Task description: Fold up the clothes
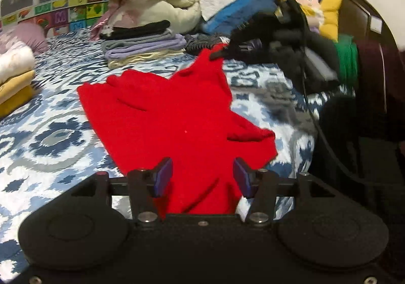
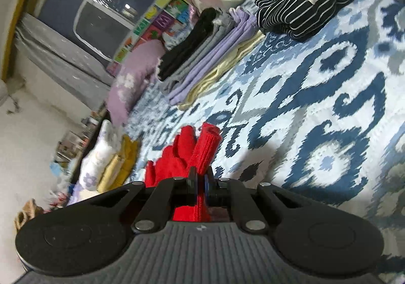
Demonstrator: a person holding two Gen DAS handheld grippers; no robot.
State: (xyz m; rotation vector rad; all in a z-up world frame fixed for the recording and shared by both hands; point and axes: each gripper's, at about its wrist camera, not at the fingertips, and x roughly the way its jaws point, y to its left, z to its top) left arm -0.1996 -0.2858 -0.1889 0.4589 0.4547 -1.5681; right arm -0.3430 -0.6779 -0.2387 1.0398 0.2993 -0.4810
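The left gripper [image 1: 202, 177] stands parted over the red garment [image 1: 174, 117], pads clear of the cloth; the right gripper [image 2: 200, 182], at 1 o'clock, pinches its far corner above the bedspread [image 2: 316, 112].

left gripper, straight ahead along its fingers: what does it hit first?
Most likely the red garment, which already lies between the open left gripper fingers and stretches ahead on the patterned bedspread. Depth is unclear.

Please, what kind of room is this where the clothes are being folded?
Most likely a bedroom in a home. The work happens on a bed with a blue and white patterned cover, a dark headboard stands behind a yellow cartoon pillow, and folded clothes are stacked on the cover.
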